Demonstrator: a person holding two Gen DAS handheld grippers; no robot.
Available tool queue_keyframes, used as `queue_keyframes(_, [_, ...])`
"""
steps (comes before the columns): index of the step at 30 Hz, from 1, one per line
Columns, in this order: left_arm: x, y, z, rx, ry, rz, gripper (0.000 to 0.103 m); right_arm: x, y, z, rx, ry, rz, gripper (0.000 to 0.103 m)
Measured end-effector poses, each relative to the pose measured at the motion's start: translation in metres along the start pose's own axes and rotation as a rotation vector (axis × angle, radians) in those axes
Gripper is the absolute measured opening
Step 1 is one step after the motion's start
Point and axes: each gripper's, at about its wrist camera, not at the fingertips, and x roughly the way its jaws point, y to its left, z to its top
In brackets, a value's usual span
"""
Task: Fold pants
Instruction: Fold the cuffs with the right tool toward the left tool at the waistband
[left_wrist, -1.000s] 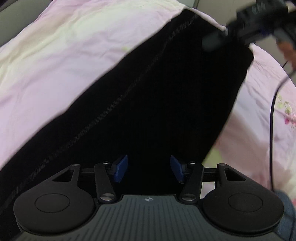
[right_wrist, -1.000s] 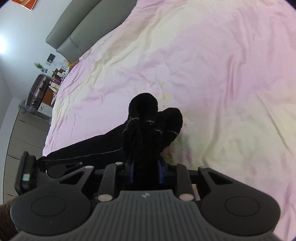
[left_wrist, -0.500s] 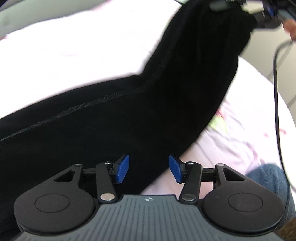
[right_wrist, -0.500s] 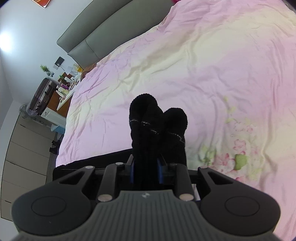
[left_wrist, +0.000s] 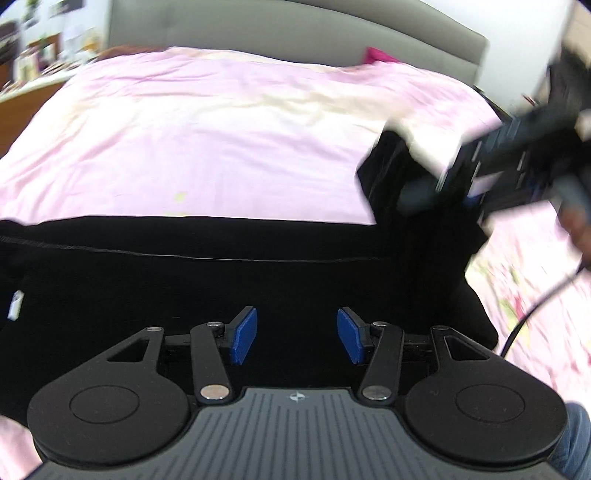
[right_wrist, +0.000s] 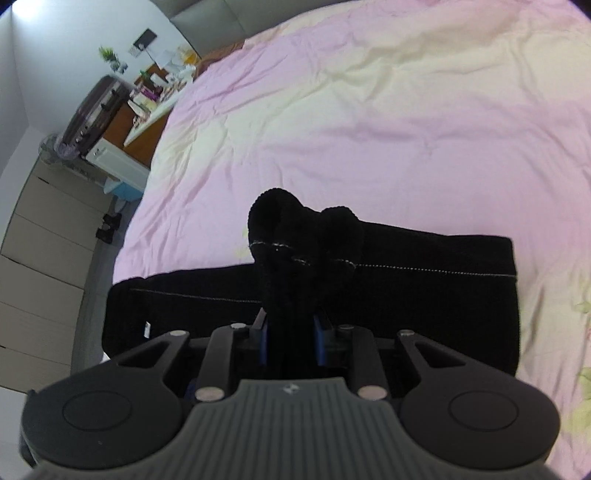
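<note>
The right gripper (right_wrist: 289, 341) clamps a bunched end of the black knit pants (right_wrist: 424, 291) between its blue pads, the fabric rising in two rounded lumps past the fingertips. The left gripper (left_wrist: 297, 338) hangs with its blue pads (left_wrist: 243, 335) spread apart, grasping nothing, just above the pants, which lie across the near part of the pink-and-cream bedsheet (left_wrist: 221, 140). A grey padded headboard (left_wrist: 295, 33) stands far behind.

beyond the black pants (left_wrist: 258, 266) the pink bedspread (left_wrist: 221, 140) lies bare up to the grey headboard (left_wrist: 295, 33); a cluttered desk (right_wrist: 147, 107) flanks it.
</note>
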Motion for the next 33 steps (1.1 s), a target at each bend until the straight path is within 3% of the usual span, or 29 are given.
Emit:
queue_keyframes(7, [0.006,0.036,0.009,-0.095,-0.003,-0.004,0.06,0.117,0.013,-0.027,-0.027,0.157,-0.044,0.023])
queue_keyframes(10, [0.005,0.044,0.006,-0.104,-0.008,-0.022,0.06,0.138,0.016,-0.033,-0.021,0.169,-0.006,0.039])
queue_keyframes(11, [-0.002,0.049,-0.001,-0.109,-0.014,-0.031,0.061,0.138,0.018,-0.034,-0.021,0.168,0.003,0.043])
queue_keyframes(14, [-0.007,0.059,-0.006,-0.15,-0.027,-0.069,0.062,0.122,0.021,-0.036,-0.042,0.143,0.041,0.043])
queue_keyframes(17, [-0.004,0.061,-0.009,-0.18,-0.026,-0.119,0.064,0.091,0.016,-0.039,-0.087,0.056,0.041,0.048])
queue_keyframes(20, [0.015,0.049,-0.006,-0.174,-0.01,-0.155,0.066,0.066,0.001,-0.049,-0.129,-0.006,-0.03,0.048])
queue_keyframes(23, [0.04,0.028,-0.005,-0.111,0.031,-0.127,0.066,0.054,-0.019,-0.064,-0.149,-0.032,-0.125,0.046])
queue_keyframes(26, [0.06,0.013,-0.009,-0.088,0.083,-0.107,0.067,0.045,-0.044,-0.079,-0.154,-0.032,-0.165,0.036])
queue_keyframes(28, [0.067,0.008,-0.013,-0.084,0.108,-0.036,0.067,0.046,-0.058,-0.088,-0.166,-0.019,-0.191,0.031])
queue_keyframes(33, [0.079,0.013,-0.019,-0.169,0.157,-0.035,0.071,0.062,-0.081,-0.119,-0.198,0.001,-0.174,0.03])
